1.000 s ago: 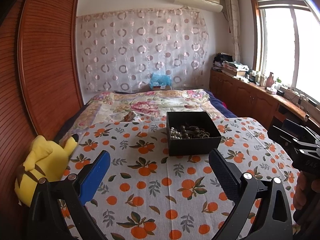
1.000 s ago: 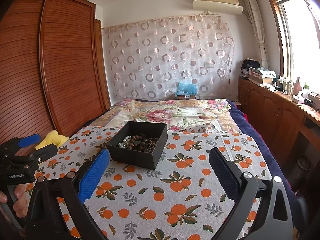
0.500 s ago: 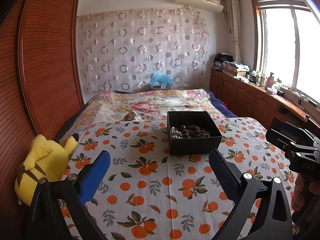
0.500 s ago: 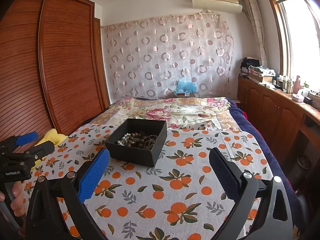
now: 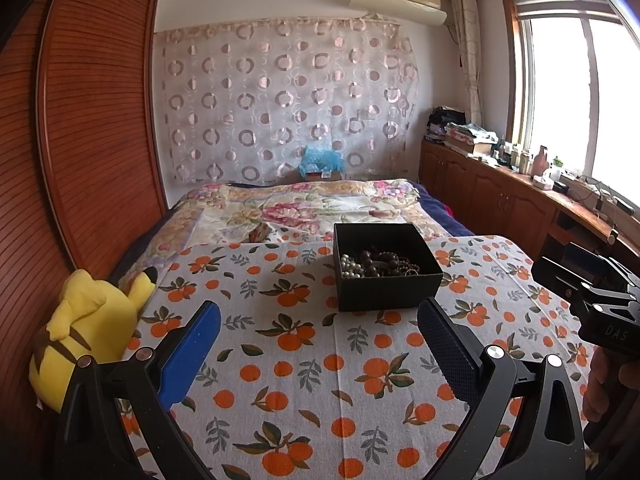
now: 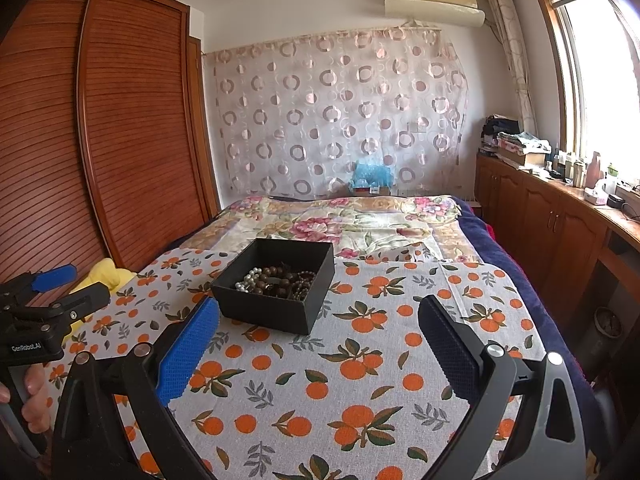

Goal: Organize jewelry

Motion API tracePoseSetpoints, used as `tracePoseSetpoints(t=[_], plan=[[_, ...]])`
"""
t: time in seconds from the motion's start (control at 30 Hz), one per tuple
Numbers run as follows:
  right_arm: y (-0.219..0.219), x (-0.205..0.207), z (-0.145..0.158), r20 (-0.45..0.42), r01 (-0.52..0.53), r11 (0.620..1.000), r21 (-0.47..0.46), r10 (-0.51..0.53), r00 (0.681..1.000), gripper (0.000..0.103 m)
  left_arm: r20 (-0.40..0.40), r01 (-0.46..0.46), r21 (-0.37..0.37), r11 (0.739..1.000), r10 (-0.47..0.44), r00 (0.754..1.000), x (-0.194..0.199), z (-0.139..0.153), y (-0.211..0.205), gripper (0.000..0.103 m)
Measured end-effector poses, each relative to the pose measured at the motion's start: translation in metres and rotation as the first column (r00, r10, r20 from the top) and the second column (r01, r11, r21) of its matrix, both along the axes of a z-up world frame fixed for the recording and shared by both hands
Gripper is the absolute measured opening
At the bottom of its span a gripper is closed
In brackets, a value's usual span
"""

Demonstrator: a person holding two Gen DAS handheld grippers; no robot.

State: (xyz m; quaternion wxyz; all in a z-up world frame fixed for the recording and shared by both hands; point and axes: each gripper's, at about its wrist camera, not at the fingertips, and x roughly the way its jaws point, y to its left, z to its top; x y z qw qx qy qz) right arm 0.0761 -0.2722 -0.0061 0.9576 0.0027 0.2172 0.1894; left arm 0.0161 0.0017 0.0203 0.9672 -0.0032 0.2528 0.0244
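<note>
A black open box [image 5: 386, 286] sits on the orange-print cloth [image 5: 304, 360] on the bed. It holds a heap of jewelry [image 5: 378, 265]: white pearls and dark brown bead strings. In the right wrist view the box [image 6: 276, 304] and its jewelry [image 6: 276, 282] lie ahead and to the left. My left gripper [image 5: 318, 338] is open and empty, short of the box and apart from it. My right gripper [image 6: 318, 340] is open and empty, just in front of the box. Each gripper shows at the edge of the other's view.
A yellow plush toy [image 5: 86, 330] lies at the cloth's left edge by the wooden wardrobe [image 5: 92, 132]. A floral quilt [image 5: 304, 210] covers the bed beyond the box. Wooden cabinets [image 5: 500, 200] with clutter run under the window on the right.
Both grippers have drifted slightly; the box sits a little lower and nearer in both views. Both stay open and empty.
</note>
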Motion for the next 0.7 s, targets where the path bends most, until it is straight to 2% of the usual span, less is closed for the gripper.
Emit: tracePoseSetpoints(t=[0.7], plan=[[-0.0005, -0.0003, -0.0002, 0.001, 0.001, 1.000, 0.000, -0.001, 1.000, 0.100, 0.002, 0.000, 0.000, 1.000, 0.000, 1.000, -0.0019, 0.0037, -0.0006, 0.095]])
